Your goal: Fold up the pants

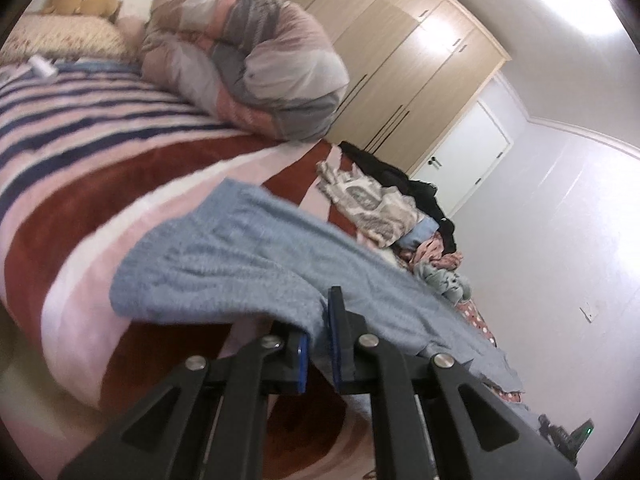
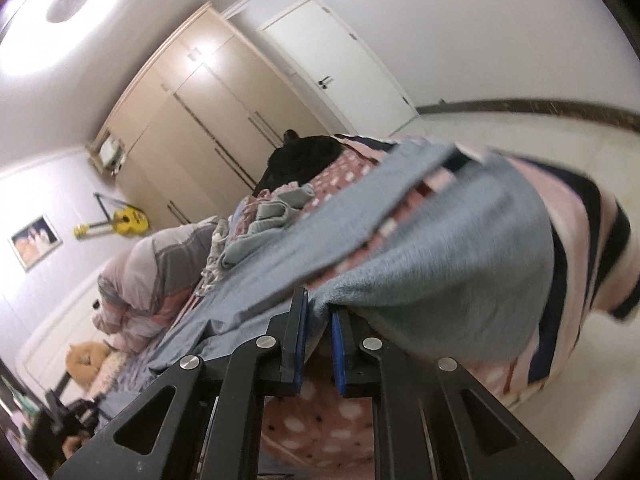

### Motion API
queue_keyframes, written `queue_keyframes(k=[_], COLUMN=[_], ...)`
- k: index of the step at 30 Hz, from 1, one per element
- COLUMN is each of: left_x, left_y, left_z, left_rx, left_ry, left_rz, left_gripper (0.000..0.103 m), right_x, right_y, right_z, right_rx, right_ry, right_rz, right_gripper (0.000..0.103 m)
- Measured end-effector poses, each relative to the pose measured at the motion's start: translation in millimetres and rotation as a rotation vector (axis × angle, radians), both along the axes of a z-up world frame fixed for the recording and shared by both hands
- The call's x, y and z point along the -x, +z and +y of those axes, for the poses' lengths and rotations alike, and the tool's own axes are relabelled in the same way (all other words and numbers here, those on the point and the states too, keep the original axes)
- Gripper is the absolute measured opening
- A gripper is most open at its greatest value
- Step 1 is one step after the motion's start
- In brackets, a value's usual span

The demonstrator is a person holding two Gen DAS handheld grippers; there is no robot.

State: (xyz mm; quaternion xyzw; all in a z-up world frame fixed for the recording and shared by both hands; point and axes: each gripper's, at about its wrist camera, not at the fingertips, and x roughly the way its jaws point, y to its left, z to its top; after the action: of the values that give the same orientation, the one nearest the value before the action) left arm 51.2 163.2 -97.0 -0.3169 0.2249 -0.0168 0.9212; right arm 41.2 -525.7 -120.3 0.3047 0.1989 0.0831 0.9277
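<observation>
Left wrist view: left gripper [image 1: 318, 334] pinching an edge of the blue-grey pants [image 1: 224, 256], cloth pressed between the blue pads [image 1: 334, 344]. Pants lying partly spread over the near edge of the bed [image 1: 80, 208], draping away to the right along that edge. Striped blanket [image 1: 60, 120] covering the bed, navy and white bands toward the far side, rust and pink bands nearer. Rolled quilt [image 1: 256, 60] in grey and pink sitting at the far edge of the bed. Heap of mixed laundry [image 1: 384, 208] piled at the right-hand edge, a black garment [image 1: 400, 180] lying on its far side. Wooden wardrobe [image 1: 400, 52] standing behind the bed, white door [image 1: 468, 156] to its right. Pants blurred in this view.

Right wrist view: right gripper [image 2: 318, 320] pinching another edge of the pants [image 2: 448, 280], knit fabric bunching where it enters between the blue pads [image 2: 300, 332]. Pants hanging lifted from the gripper, one part stretching back to the left over the bed, another spreading to the right in front of the striped blanket [image 2: 580, 240]. Pink dotted sheet [image 2: 320, 420] showing beneath the gripper at the bed edge. Laundry heap [image 2: 264, 216] and black garment [image 2: 304, 160] lying further along the bed. Rolled quilt [image 2: 148, 276] lying at the left. Yellow guitar [image 2: 120, 222] hanging on the wall beside the wardrobe [image 2: 200, 120]. Framed picture [image 2: 35, 242] hanging to the left of the guitar. White door [image 2: 340, 64] closed.
</observation>
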Motion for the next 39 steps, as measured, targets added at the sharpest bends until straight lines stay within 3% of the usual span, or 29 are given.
queue_keyframes(k=[5,10,16,20,26,33,34,36,37,39], left_x=[-18,-44,-106,-157,-224,-263,-265,-267,-266,-263], left_y=[31,57,76,66,29,-4,-8,-12,-12,-7], left_z=[0,2,5,8,3,-1,-1,0,1,3], left_rx=[-0.049,-0.090,-0.141,-0.160,-0.209,-0.231,-0.235,-0.247,-0.254,-0.268], left_ry=[-0.022,-0.026,-0.036,-0.044,-0.073,-0.078,-0.079,-0.076,-0.068,-0.071], left_rz=[-0.043,-0.064,0.008,0.103,0.267,0.372,0.388,0.404,0.398,0.372], left_gripper=[0.006,0.006,0.006,0.006,0.006,0.007,0.011,0.036,0.057,0.062], right_x=[-28,-70,-140,-187,-243,-268,-269,-270,-268,-263], right_y=[33,62,90,83,45,24,22,21,22,26], right_z=[-4,-3,6,12,17,25,27,29,30,34], right_rx=[0.093,0.118,0.192,0.247,0.307,0.379,0.398,0.406,0.402,0.386], right_ry=[0.027,0.055,0.083,0.094,0.097,0.092,0.097,0.112,0.118,0.144], right_rz=[0.003,0.002,0.085,0.194,0.381,0.442,0.447,0.455,0.454,0.439], right_gripper=[0.005,0.004,0.004,0.004,0.004,0.008,0.010,0.030,0.035,0.047])
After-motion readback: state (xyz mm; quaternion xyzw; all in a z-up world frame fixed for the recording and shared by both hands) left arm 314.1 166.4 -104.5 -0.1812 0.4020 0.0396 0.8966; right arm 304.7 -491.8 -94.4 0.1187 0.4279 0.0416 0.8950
